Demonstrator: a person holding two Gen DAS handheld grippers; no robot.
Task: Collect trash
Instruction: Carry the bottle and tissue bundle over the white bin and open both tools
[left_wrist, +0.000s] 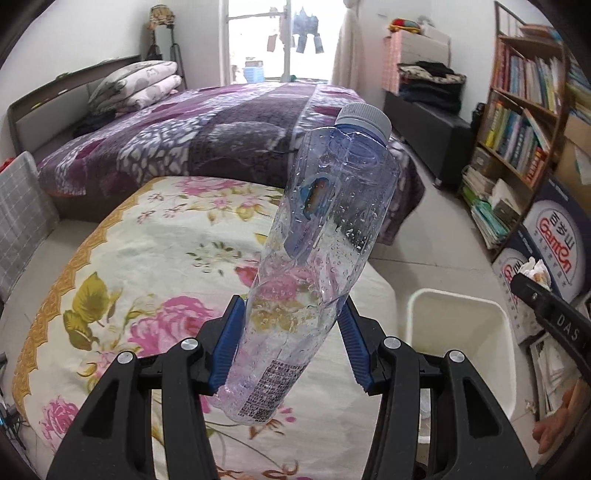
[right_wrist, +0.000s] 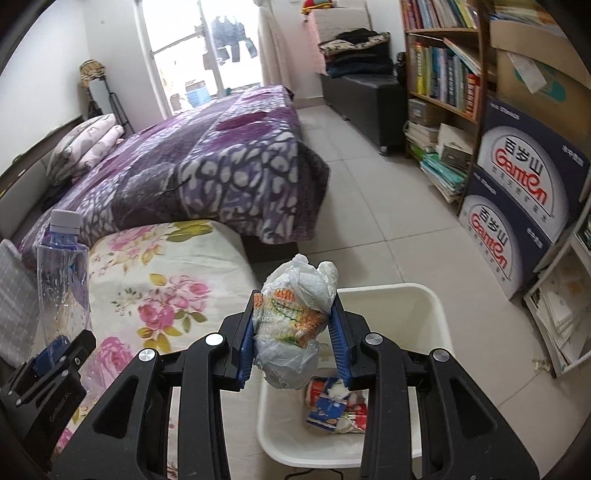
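Note:
My left gripper (left_wrist: 291, 332) is shut on an empty clear plastic bottle (left_wrist: 317, 236) with a white cap, held tilted above the flowered tabletop (left_wrist: 122, 266). The same bottle (right_wrist: 62, 273) and the left gripper (right_wrist: 55, 354) show at the left of the right wrist view. My right gripper (right_wrist: 293, 332) is shut on a crumpled plastic wrapper (right_wrist: 295, 317), white with orange and green print, which hangs over the near rim of the white bin (right_wrist: 421, 306). The bin (left_wrist: 461, 325) stands on the floor right of the table and holds some packaging trash (right_wrist: 332, 402).
A bed with a purple blanket (right_wrist: 229, 162) lies beyond the table. Stacked Ganten cartons (right_wrist: 517, 192), a bookshelf (right_wrist: 443, 74) and piles of books line the right wall. A dark bench (right_wrist: 365, 92) stands at the back. Tiled floor (right_wrist: 369, 221) runs between bed and shelves.

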